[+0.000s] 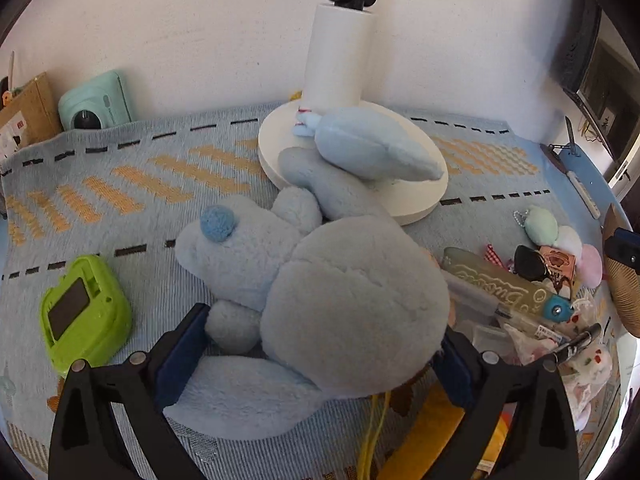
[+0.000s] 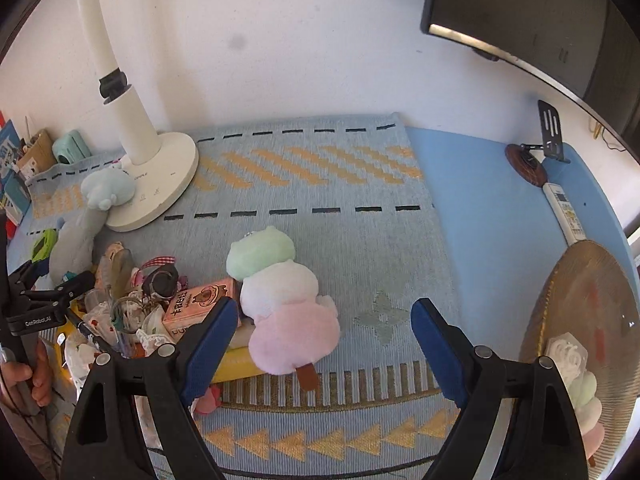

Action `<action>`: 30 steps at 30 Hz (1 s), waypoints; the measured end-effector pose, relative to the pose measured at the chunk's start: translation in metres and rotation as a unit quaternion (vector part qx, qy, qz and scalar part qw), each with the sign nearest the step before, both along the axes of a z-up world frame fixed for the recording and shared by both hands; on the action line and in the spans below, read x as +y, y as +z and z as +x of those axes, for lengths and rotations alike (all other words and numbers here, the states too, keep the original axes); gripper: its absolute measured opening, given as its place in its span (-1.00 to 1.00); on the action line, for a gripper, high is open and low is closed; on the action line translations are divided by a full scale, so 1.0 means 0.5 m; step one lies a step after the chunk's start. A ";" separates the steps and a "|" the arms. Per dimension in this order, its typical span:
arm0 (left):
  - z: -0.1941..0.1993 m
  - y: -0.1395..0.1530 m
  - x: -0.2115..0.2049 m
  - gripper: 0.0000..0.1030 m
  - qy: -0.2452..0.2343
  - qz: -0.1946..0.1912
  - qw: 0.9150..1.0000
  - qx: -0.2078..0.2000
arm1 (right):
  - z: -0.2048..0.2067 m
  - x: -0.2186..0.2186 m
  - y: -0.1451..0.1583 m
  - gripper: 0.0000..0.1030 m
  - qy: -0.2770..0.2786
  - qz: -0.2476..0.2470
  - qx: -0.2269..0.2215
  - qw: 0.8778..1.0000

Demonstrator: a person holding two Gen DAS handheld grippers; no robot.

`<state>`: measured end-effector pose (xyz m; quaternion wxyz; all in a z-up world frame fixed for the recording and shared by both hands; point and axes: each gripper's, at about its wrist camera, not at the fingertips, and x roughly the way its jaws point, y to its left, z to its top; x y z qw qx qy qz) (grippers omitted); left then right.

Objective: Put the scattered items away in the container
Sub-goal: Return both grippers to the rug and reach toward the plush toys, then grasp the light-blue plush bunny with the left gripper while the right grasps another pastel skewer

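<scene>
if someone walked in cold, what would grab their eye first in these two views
First, the big fluffy pale blue plush rabbit filling the left wrist view, lying between the fingers of the left gripper, its ear draped over the round white fan base. In the right wrist view, the green, white and pink popsicle-shaped plush lies on the woven blue and orange mat ahead of the open right gripper, beside a heap of small clutter.

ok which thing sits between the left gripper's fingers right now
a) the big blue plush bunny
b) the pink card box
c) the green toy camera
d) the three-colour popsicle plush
a: in the left wrist view the left gripper has its blue pads on either side of the big blue plush bunny, while the green toy camera lies apart on the rug.
</scene>
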<state>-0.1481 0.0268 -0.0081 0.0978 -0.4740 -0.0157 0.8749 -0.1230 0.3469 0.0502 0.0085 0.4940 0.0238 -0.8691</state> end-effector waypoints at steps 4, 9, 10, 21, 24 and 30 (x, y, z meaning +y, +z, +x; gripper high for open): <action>-0.001 0.000 0.005 1.00 0.002 -0.002 1.000 0.002 | -0.035 -0.016 -0.040 0.71 0.006 0.011 -0.015 1.000; 0.004 0.001 0.009 1.00 0.003 -0.003 1.000 0.003 | -0.059 -0.031 -0.068 0.47 0.019 0.002 -0.019 1.000; 0.004 0.001 0.010 1.00 0.002 -0.003 1.000 0.003 | -0.063 -0.037 -0.073 0.46 0.026 0.004 -0.019 0.999; 0.012 0.004 0.012 0.84 0.007 0.000 1.000 0.008 | -0.055 -0.064 -0.083 -0.14 0.054 -0.046 0.009 0.997; 0.023 0.014 0.009 0.69 0.007 0.016 1.000 0.024 | -0.046 -0.064 -0.074 -0.14 0.057 -0.054 0.032 0.996; 0.056 0.046 0.005 0.58 0.023 0.010 0.996 0.088 | -0.037 -0.021 -0.049 -0.14 0.018 -0.080 0.072 0.994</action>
